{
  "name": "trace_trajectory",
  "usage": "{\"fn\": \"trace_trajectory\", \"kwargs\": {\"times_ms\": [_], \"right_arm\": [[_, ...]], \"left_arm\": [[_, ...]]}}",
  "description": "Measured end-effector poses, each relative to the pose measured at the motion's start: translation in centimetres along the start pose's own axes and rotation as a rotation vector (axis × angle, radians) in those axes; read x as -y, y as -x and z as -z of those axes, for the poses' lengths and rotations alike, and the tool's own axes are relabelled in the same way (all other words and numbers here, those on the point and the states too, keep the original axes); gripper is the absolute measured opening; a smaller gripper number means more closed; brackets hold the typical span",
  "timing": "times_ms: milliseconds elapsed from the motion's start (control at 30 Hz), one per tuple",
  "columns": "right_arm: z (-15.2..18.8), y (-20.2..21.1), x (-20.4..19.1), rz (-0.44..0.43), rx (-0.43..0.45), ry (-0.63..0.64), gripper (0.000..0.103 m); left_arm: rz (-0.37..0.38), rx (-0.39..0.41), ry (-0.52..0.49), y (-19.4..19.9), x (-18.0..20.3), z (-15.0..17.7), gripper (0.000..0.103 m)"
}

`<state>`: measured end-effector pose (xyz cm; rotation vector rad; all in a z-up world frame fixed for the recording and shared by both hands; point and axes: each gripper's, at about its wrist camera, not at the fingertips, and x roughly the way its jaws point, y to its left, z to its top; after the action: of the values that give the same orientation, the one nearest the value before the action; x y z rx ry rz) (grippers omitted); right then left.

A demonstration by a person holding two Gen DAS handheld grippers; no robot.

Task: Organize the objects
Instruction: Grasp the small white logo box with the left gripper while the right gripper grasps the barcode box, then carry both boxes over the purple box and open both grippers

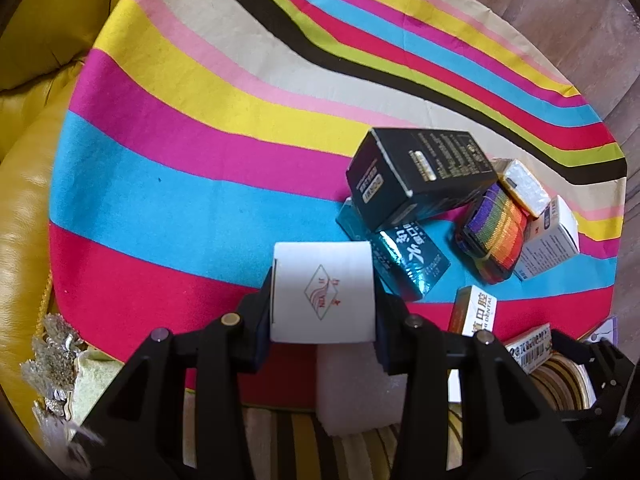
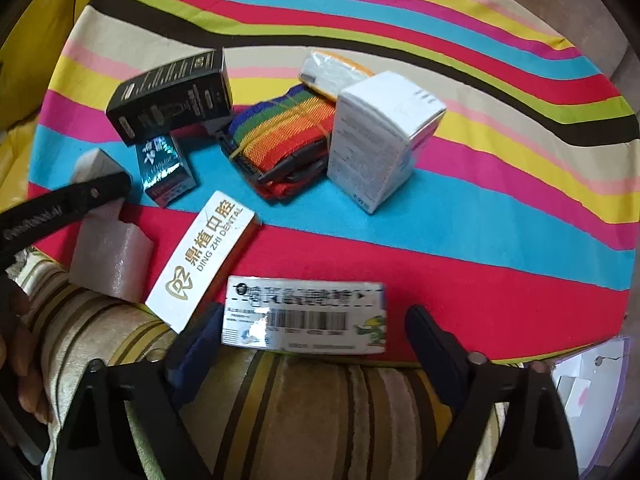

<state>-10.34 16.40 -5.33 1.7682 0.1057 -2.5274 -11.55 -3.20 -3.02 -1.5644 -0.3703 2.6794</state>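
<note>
In the left wrist view my left gripper (image 1: pixel 323 322) is shut on a white box with a red diamond logo (image 1: pixel 323 280), held just above a white foam block (image 1: pixel 352 384). In the right wrist view my right gripper (image 2: pixel 314 318) stands open around a silver barcode box (image 2: pixel 304 316) at the cloth's near edge. Its left finger is at the box's end and its right finger stands clear. Nearby lie a white-and-gold dental box (image 2: pixel 208 256), a teal box (image 2: pixel 164 168), a black box (image 2: pixel 172 96), a rainbow strap (image 2: pixel 284 140) and a tall white box (image 2: pixel 380 140).
A bright striped cloth (image 1: pixel 180 152) covers the surface, with a yellow leather sofa (image 1: pixel 32 160) to the left. A striped cushion (image 2: pixel 300 408) lies under my right gripper. An orange-edged white packet (image 2: pixel 332 70) sits behind the strap. A person's hand (image 2: pixel 16 360) shows at the left.
</note>
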Motion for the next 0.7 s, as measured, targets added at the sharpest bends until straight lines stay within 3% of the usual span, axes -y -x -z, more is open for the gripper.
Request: {"fn": "trace_trajectory", "kwargs": {"times_ms": [267,700], "right_arm": [[1.3,2.0,1.1,-0.003,0.072,-0.024,0.076],[3.7,5.3,5.3,-0.005,0.158,-0.133,0.076]], "left_arm": [[0.017,0.091,-0.014,3.3,1.5,0.8,0.044],[0.104,0.088,-0.120,6.1,8.0,3.1,0.044]]}}
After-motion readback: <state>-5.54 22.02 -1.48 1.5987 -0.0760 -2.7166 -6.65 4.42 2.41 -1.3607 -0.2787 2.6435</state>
